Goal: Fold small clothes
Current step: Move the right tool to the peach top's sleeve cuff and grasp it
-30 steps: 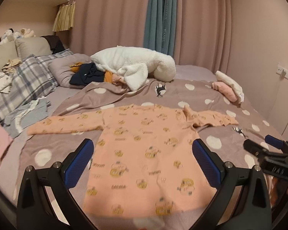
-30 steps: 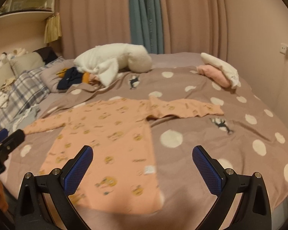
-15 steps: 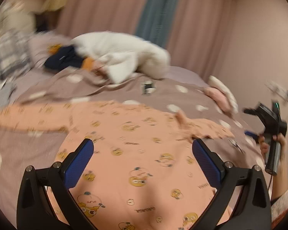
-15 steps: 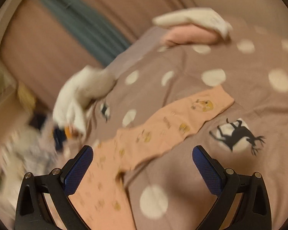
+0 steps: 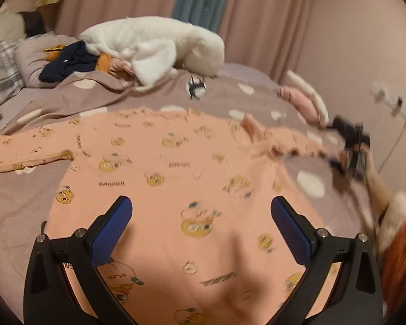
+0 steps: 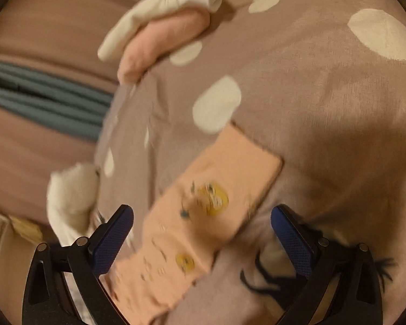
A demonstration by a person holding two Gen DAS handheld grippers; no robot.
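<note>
A peach long-sleeved top (image 5: pixel 176 178) with yellow cartoon prints lies spread flat on the mauve dotted bedspread (image 5: pixel 27 189), both sleeves stretched out. My left gripper (image 5: pixel 201 211) hovers open low over the top's lower body, nothing between its blue pads. In the right wrist view the cuff of the top's right sleeve (image 6: pixel 222 189) lies just ahead of my right gripper (image 6: pixel 201 216), which is open and tilted over it. The right gripper (image 5: pixel 349 140) shows blurred in the left wrist view, held by a hand at the sleeve's end.
A white fluffy garment (image 5: pixel 154 43) and dark and orange clothes (image 5: pixel 70 62) are heaped at the head of the bed. Folded pink and cream items (image 6: pixel 159 29) lie at the right side. Pink and teal curtains (image 5: pixel 203 0) stand behind; a wall socket (image 5: pixel 392 103) is at the right.
The left gripper has dropped closer over the top's body. The right gripper has swung right and down to the end of the right sleeve, rolling sideways. Both stayed open.
</note>
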